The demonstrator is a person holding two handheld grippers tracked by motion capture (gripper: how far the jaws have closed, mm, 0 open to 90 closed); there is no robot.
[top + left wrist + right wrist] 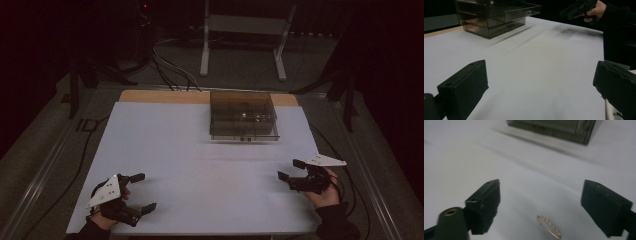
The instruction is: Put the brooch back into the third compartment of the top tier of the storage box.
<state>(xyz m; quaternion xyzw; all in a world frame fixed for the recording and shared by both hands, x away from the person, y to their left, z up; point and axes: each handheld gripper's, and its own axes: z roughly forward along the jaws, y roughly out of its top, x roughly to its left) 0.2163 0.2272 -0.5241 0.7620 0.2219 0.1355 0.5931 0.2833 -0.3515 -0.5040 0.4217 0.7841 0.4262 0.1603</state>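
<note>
Below, thin gold pin (549, 226) on matte sheet (461, 157).

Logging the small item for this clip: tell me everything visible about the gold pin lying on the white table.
The gold pin is a small, thin piece of golden wire or metal, long and narrow like a closed clasp, with a row of tiny beads or links along it. It lies flat on the white table, at a slant in the right gripper view, between and just ahead of the right claw, whose open jaws do not touch it. From the left gripper view it is a faint speck.
</note>
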